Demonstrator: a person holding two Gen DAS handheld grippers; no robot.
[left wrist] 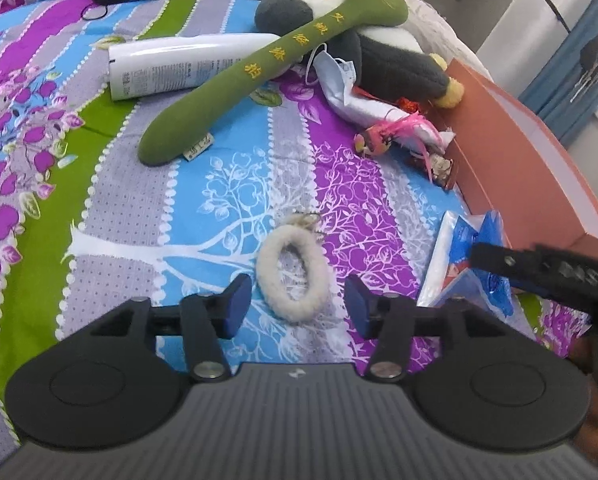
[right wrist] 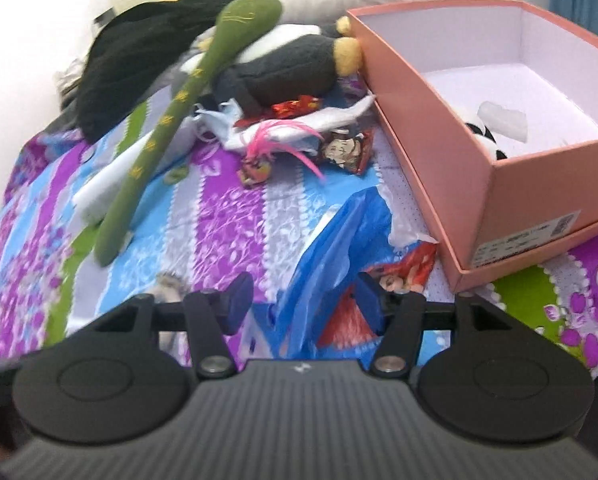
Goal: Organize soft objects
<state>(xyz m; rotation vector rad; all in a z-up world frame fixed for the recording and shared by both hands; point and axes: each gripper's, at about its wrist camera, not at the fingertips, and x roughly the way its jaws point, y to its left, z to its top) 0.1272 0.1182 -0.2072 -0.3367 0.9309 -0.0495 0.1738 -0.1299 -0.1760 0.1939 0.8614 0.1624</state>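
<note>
Two hand-held grippers over bed, both spread, nothing pinched. Left hand-held gripper [left wrist: 298, 306] straddles white fluffy ring keychain [left wrist: 292, 274] lying flat on striped floral bedsheet [left wrist: 227, 168], pads clear of it. Right hand-held gripper [right wrist: 303, 301] above crumpled blue plastic bag [right wrist: 331, 248], just beside pink cardboard box [right wrist: 431, 120]. Green plush stick [left wrist: 259, 68] leans across grey penguin plush [left wrist: 395, 60], white tube [left wrist: 179, 66] under it. Small black-and-white plush [right wrist: 485, 136] inside box.
</note>
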